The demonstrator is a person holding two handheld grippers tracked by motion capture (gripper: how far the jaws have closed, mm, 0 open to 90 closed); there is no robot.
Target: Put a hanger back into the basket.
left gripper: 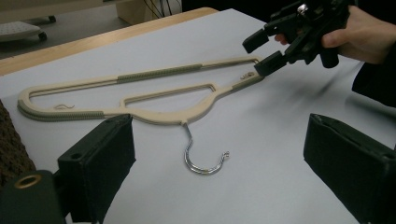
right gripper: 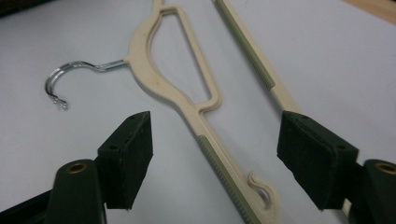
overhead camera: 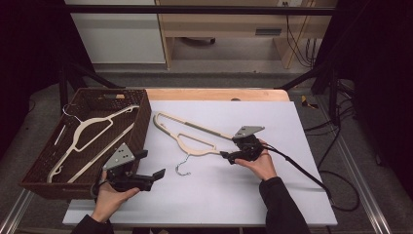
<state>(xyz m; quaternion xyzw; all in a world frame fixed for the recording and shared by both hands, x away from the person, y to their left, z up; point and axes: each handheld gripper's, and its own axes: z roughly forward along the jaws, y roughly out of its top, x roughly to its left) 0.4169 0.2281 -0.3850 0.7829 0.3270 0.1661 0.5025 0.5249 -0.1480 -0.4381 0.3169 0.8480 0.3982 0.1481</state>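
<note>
Two cream hangers total. One hanger on the bench (overhead camera: 195, 134) lying flat on the white sheet (overhead camera: 272, 195), a bit toward 11 o'clock from the sheet's middle, with its metal hook (overhead camera: 182, 168) pointing at 6 o'clock. Second hanger (overhead camera: 92, 136) sitting inside the basket, tilted against the weave. One brown wicker basket (overhead camera: 139, 126) over at 9 o'clock, hanging partly off the sheet's edge. Two grippers, one per hand.

Right gripper (overhead camera: 229, 156) down at the bench hanger's 3 o'clock end, fingers (right gripper: 128, 156) fairly wide and straddling the hanger's arm, with bare sheet visible on both sides of the arm in the right gripper view, so not clamped. From the left gripper view, lower finger looks right at the hanger's tip; touching or not, hard to say. Left gripper (overhead camera: 156, 176) parked near 7 o'clock just beside the basket's corner, fingers (left gripper: 100, 163) spread wide with nothing between them, aimed across at the hook.

Hard to make out: the basket hanger's hook, barely a thin grey wire at the far rim. Bench hanger's 3 o'clock tip covered by the right gripper in the high view. Wooden bench top (overhead camera: 214, 93) peeking out beyond the sheet at 12 o'clock.
</note>
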